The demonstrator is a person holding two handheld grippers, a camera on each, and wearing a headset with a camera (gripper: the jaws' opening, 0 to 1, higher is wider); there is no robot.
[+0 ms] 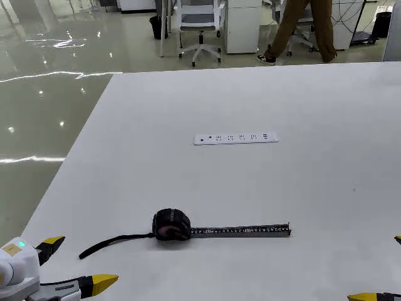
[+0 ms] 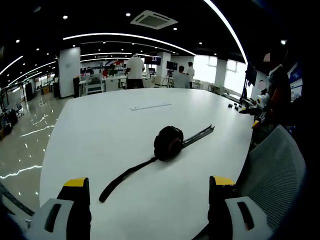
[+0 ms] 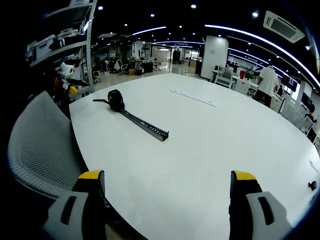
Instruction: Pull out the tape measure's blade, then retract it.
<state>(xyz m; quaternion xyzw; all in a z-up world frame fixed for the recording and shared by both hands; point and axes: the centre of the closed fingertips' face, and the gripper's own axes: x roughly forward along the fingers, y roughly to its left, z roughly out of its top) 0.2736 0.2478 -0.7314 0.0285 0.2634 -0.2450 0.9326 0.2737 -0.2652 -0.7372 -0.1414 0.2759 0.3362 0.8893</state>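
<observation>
Head view gives me the biggest thing first: the white table (image 1: 294,188), running from my edge up toward 12 o'clock, with glossy floor (image 1: 44,94) off at 9 to 10 o'clock. The two gripper views add a grey mesh chair back (image 3: 40,145) at the table's near edge, at 9 o'clock in the right gripper view and 4 o'clock in the left gripper view.

Next down, a white power strip (image 1: 235,138) lies flat just above the middle of the head view, where I can read its row of sockets. In the gripper views it is a pale bar far across the table.

The tape measure (image 1: 171,224) lies on the table at 6 o'clock of the power strip, well apart from it. Its blade (image 1: 241,231) is pulled out flat along the surface toward 3 o'clock, and a black strap (image 1: 113,243) trails toward 8 o'clock. The left gripper view puts the strap nearest me. The right gripper view puts the blade's hooked end nearest, at 5 o'clock of the black case (image 3: 116,99).

The left gripper (image 1: 78,261) sits at the 7 o'clock corner of the head view, its yellow-tipped jaws spread wide with nothing between them, near the strap's end but apart from it. The right gripper (image 1: 383,268) is cut off at the 5 o'clock corner. Its own view shows the jaws wide apart over bare table, gripping nothing.
</observation>
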